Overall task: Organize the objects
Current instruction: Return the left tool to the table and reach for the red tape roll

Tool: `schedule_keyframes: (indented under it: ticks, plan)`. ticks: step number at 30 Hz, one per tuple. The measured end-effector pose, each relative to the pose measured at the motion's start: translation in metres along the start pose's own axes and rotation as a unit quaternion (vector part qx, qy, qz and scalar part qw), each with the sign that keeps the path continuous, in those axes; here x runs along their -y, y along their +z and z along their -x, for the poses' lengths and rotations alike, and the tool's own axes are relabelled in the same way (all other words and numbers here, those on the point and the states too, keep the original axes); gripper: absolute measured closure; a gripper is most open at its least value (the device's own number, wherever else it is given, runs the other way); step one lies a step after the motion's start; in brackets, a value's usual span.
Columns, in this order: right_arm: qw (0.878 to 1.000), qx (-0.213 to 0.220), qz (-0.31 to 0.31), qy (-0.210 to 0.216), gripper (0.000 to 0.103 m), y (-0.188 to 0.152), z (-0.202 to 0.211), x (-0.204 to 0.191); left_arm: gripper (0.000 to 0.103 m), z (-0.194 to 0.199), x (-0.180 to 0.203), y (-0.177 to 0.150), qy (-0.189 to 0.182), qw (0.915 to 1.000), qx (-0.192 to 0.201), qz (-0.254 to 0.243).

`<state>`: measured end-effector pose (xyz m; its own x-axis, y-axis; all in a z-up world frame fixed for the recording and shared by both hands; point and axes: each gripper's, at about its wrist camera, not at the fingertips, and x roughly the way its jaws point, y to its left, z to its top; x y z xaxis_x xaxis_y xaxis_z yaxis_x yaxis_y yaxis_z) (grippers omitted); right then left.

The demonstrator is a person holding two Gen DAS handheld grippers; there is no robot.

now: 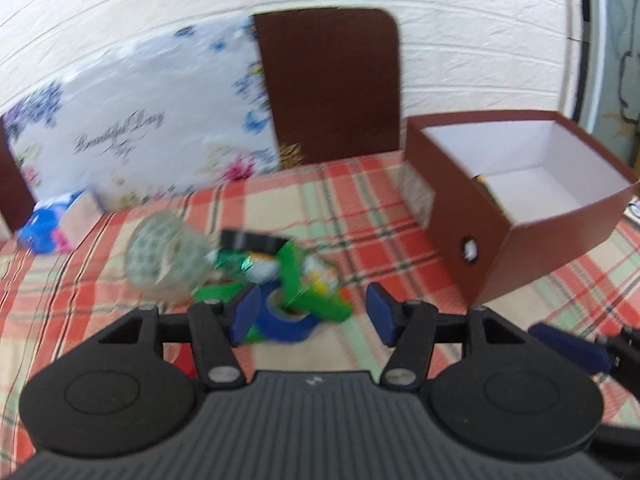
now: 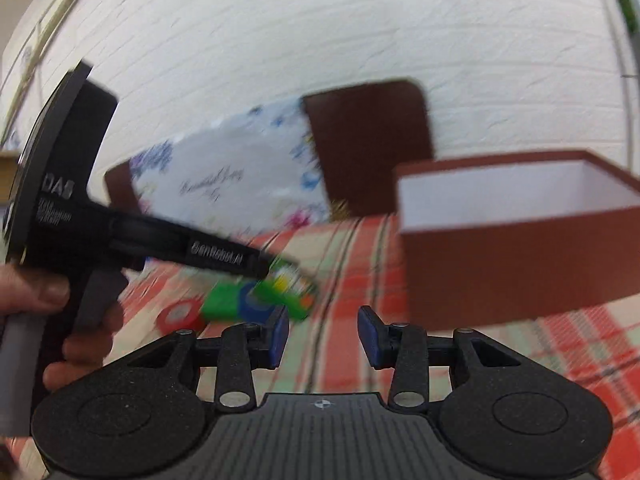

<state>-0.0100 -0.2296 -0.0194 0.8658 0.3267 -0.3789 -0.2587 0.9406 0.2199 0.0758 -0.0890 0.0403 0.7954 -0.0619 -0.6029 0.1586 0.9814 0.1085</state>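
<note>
My left hand-held gripper point(image 1: 312, 314) hangs over the bench point(image 1: 360, 208), which is covered with a red, green and cream plaid cloth. Its blue pads stand apart at a middling width with nothing pressed between them. Just past the left pad, at about 11 o'clock from the gap, lies a roll of blue tape point(image 1: 286, 320). Beyond it sits a blurred heap of green packets and wrappers point(image 1: 296, 280) with a black lid-like piece point(image 1: 252, 242) on top. At 10 o'clock from the heap a clear patterned glass jar point(image 1: 166, 254) lies on its side, touching or nearly touching the pile; blur keeps me from saying which.

At 2 o'clock stands an open brown cardboard box with a white lining point(image 1: 492, 224), a round hole in its near wall. Something small and dark shows in its near corner, too small to name. Behind, a floral white board point(image 1: 136, 128) and a dark brown panel point(image 1: 332, 84) lean on the white brick wall.

My right hand-held gripper point(image 2: 323, 332) is narrower, pads apart, holding nothing. From its view the left tool reaches in from 9 o'clock, gripped by a hand point(image 2: 60, 312), with a red tape roll point(image 2: 180, 316) at 10 o'clock beside the green heap.
</note>
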Motion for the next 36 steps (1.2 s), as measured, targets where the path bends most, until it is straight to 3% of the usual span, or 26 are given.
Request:
schedule_keyframes:
  ticks: [13,19,21,25,30,33,34,36]
  plan:
    - [0.993,-0.090,0.072,0.033,0.063,-0.024,-0.035,-0.057,0.042,-0.012,-0.108,-0.067,0.075,0.9937,-0.036,0.075]
    - [0.983,-0.119,0.122,0.069,0.062,-0.028,-0.069,-0.084,0.042,-0.030,-0.184,-0.107,0.130,0.9796,-0.052,0.145]
    - [0.980,-0.118,0.138,0.078,0.058,-0.025,-0.087,-0.097,0.038,-0.034,-0.204,-0.119,0.146,0.9755,-0.040,0.160]
    - [0.977,-0.114,0.154,0.090,0.058,-0.011,-0.123,-0.125,0.028,-0.039,-0.231,-0.134,0.140,0.9719,0.007,0.189]
    - [0.955,-0.093,0.269,0.089,0.057,-0.009,-0.153,-0.166,0.025,-0.046,-0.229,-0.131,0.139,0.9741,0.014,0.178]
    - [0.932,-0.094,0.342,0.075,0.053,-0.017,-0.174,-0.186,0.024,-0.046,-0.231,-0.133,0.133,0.9733,0.019,0.186]
    - [0.924,-0.093,0.363,0.081,0.073,-0.018,-0.176,-0.190,0.024,-0.046,-0.231,-0.133,0.133,0.9733,0.019,0.187]
    - [0.916,-0.102,0.378,0.091,0.076,-0.019,-0.174,-0.194,0.024,-0.046,-0.231,-0.133,0.133,0.9734,0.019,0.186]
